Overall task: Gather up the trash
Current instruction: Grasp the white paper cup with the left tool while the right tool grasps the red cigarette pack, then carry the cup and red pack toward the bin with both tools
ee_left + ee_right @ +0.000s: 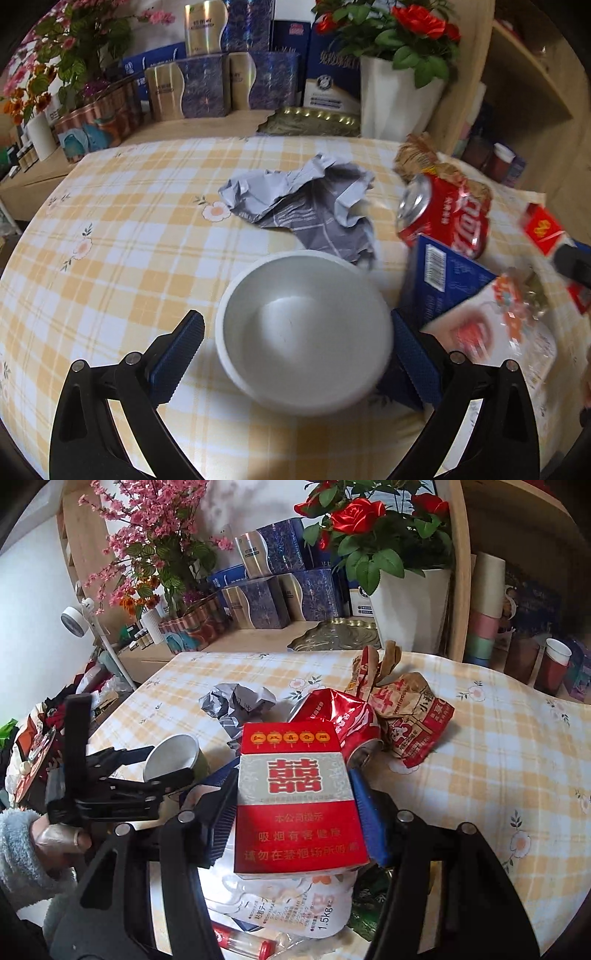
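Note:
A white paper cup [303, 332] stands on the checked tablecloth [129, 258] between the fingers of my left gripper [295, 319], which is open; the left pad [177, 354] stands clear of the cup. My right gripper [291, 779] is shut on a red cigarette pack [295, 812], held above a printed white plastic bag [295, 904]. Behind the pack lie a crushed red cola can [343, 716], a brown paper food bag [406, 716] and crumpled grey paper [240, 701]. The left wrist view also shows the grey paper [295, 199], the can [443, 218] and a blue box [443, 280].
A white pot of red roses [399, 99], a gold tray [314, 120] and blue-and-gold boxes [207, 88] line the counter behind the table. A wooden shelf [458, 590] with cups stands at the right. A hand in a fuzzy sleeve [22, 849] holds the left gripper.

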Tool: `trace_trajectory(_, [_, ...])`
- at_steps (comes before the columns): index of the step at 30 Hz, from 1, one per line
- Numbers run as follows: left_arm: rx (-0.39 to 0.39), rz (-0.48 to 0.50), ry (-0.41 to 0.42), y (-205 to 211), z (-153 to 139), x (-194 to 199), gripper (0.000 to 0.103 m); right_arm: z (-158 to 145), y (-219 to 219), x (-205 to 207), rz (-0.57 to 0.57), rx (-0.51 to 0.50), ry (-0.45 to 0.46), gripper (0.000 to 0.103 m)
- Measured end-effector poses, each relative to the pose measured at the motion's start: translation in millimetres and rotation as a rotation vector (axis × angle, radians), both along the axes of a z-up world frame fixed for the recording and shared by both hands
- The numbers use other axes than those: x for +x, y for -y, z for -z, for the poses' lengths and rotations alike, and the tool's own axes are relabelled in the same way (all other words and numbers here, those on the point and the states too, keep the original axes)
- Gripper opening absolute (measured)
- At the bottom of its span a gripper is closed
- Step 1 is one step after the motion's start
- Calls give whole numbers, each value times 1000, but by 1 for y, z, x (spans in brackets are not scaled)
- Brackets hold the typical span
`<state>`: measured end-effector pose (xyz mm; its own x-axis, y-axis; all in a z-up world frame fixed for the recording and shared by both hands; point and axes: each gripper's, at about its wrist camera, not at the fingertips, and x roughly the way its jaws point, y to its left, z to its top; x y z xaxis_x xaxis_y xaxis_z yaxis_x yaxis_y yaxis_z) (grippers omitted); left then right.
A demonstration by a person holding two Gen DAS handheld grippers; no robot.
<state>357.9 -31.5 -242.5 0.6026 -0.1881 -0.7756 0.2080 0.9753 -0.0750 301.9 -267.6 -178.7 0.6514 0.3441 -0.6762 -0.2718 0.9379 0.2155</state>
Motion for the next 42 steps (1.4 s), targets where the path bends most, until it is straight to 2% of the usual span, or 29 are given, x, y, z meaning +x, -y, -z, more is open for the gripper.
trace_trajectory(2, [15, 6, 8, 2, 3, 2, 96, -1, -2, -3, -4, -7, 8, 59])
trace_trajectory(3, [17, 13, 18, 2, 2, 1, 91, -1, -2, -5, -3, -5, 12, 59])
trace_trajectory(4, [25, 20, 33, 1, 0, -2, 83, -2, -2, -7, -1, 1, 16, 59])
trace_trajectory(5, [38, 18, 33, 1, -1, -4, 82, -2, -1, -10, 0, 11, 19, 59])
trace_trajectory(14, [-28, -19, 56, -20, -28, -46, 82, -1, -10, -39, 12, 0, 36, 59])
trace_trajectory(18, [-18, -4, 74, -24, -43, -74, 82, -6, -15, -62, 15, -1, 56, 59])
trace_trajectory(26, [-22, 50, 108, -32, -75, -148, 82, -7, -30, -136, 7, 22, 56, 59])
trace_trajectory(31, [-87, 61, 109, -36, -89, -195, 82, -2, -35, -181, 20, 46, 30, 59])
trace_trajectory(34, [-102, 70, 109, -36, -93, -219, 82, 3, -42, -207, 24, 19, 22, 59])
trace_trajectory(39, [-68, 97, 130, -32, -95, -259, 82, 15, -50, -240, 25, 36, -17, 59])
trace_trajectory(42, [-88, 99, 115, -35, -93, -279, 82, 23, -51, -257, 30, 67, -43, 59])
